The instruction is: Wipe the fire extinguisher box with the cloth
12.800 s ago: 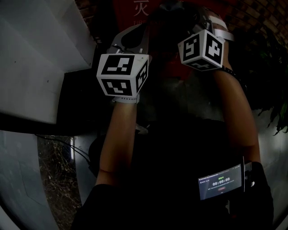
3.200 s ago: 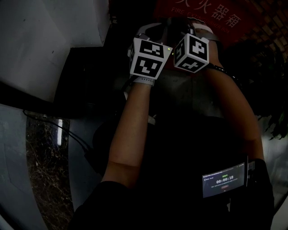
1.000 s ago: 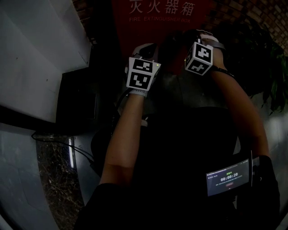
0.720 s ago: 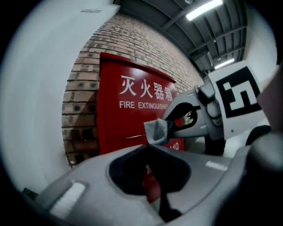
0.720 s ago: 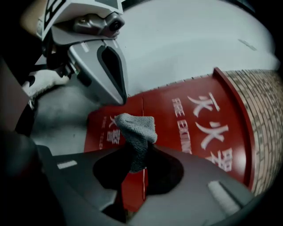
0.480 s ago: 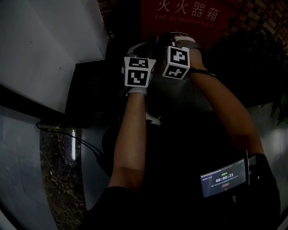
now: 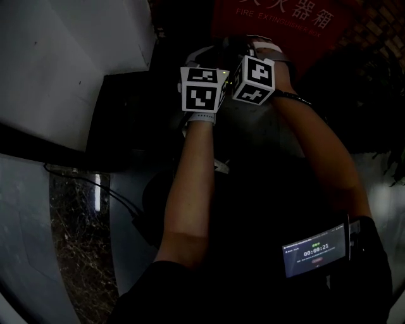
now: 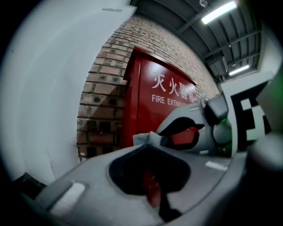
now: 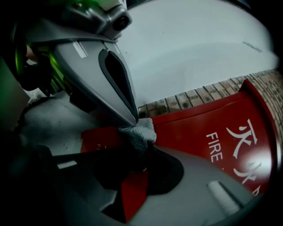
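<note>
The red fire extinguisher box [image 7: 278,19] with white lettering stands against a brick wall, just beyond both grippers. In the head view the two marker cubes [image 7: 202,88] [image 7: 254,79] sit side by side, nearly touching, and the jaws are lost in the dark. My right gripper [image 9: 140,145] is shut on a small grey knitted cloth [image 9: 138,131] in front of the box [image 9: 221,132]. The left gripper [image 8: 148,145] is shut too, with a corner of the cloth [image 8: 145,138] at its tips. Its tip meets the cloth from the upper left in the right gripper view.
A white wall [image 7: 63,57] runs along the left, with brick [image 8: 104,88] between it and the box. A dark low box [image 7: 133,114] and a cable [image 7: 95,186] lie on the floor at the left. Plant leaves [image 7: 392,164] hang at the right. A phone [image 7: 314,251] is strapped to the right forearm.
Over the last second the right gripper swung left and down until its cube sits against the left one. Both now meet at the cloth before the box.
</note>
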### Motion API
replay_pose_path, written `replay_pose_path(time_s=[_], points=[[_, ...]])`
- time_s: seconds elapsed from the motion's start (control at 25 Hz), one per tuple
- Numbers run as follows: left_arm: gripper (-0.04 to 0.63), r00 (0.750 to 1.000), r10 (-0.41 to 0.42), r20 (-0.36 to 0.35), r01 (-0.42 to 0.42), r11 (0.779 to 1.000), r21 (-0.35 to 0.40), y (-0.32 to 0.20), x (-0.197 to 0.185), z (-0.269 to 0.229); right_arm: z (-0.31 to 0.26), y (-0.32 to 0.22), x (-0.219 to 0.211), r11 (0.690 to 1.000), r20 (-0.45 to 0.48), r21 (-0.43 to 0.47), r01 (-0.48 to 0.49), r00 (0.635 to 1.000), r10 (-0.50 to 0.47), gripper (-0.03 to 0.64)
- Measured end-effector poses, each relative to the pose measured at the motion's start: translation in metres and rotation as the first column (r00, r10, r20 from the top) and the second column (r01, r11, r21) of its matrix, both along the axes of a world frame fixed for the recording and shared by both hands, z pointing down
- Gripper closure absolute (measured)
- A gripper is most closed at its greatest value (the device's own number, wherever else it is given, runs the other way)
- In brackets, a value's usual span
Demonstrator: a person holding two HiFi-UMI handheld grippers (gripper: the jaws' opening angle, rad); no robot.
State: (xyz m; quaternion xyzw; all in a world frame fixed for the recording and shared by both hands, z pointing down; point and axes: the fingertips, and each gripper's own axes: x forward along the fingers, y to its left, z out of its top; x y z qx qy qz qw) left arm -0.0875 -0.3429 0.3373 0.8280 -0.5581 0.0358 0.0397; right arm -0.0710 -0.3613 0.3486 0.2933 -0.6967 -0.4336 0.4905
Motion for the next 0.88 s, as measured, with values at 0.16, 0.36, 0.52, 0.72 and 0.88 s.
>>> replay_pose_path(time_s=[0.16,0.36,0.52,0.72,0.88], points=[[0.594,1.0,0.017,-0.021,-0.017,1.0,-0.011,0.0,0.008,0.001,0.002,0.001,0.0,1.0,0.001,-0.001,0.02,1.0,-0.02,0.545],[0.594,0.999,0.045,-0.016,-0.045,0.999,-0.004,0.003,0.022,-0.002,0.005,0.001,0.013,1.0,0.001,0.0,0.006,1.0,-0.006,0.545],[0.594,0.998,0.068,-0.007,-0.068,0.998,0.011,0.005,0.039,-0.005,-0.001,0.0,0.028,0.999,0.0,0.033,-0.016,1.0,0.016,0.545],[0.594,0.992,0.122,-0.028,-0.122,0.993,0.006,0.009,0.064,-0.007,-0.005,-0.001,0.053,0.998,-0.01,0.044,-0.045,0.999,0.045,0.545],[0.594,0.987,0.157,-0.018,-0.157,0.988,0.009,0.012,0.085,-0.006,-0.007,-0.003,0.078,0.996,-0.006,0.048,-0.079,0.997,0.079,0.545]])
